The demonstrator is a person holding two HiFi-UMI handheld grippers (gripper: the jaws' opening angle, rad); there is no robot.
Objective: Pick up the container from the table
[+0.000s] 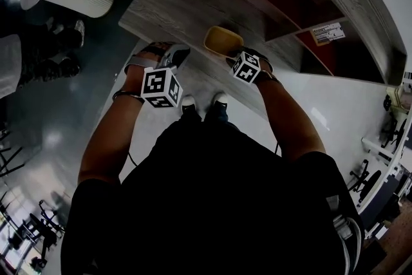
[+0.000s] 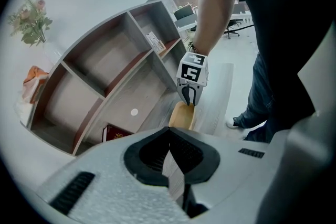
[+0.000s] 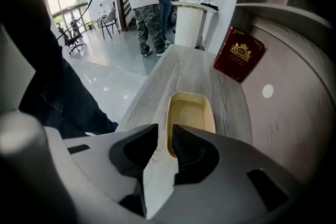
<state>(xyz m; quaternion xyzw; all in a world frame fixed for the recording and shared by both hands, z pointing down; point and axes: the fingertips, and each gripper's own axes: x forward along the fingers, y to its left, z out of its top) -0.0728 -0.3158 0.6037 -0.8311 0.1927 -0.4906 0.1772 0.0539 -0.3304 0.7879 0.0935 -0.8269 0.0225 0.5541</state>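
Your left gripper (image 2: 168, 131) hovers at the edge of the table (image 3: 184, 68), jaws pressed together on nothing. To its right, the yellow container (image 3: 191, 113) sits on the table, its near rim between the parted jaws of your right gripper (image 3: 165, 132).

Grey wood-grain bench (image 3: 184, 68) on a curved sweep — a shallow yellow container (image 3: 191, 110) lies on it, a dark red book (image 3: 239, 54) propped farther along.
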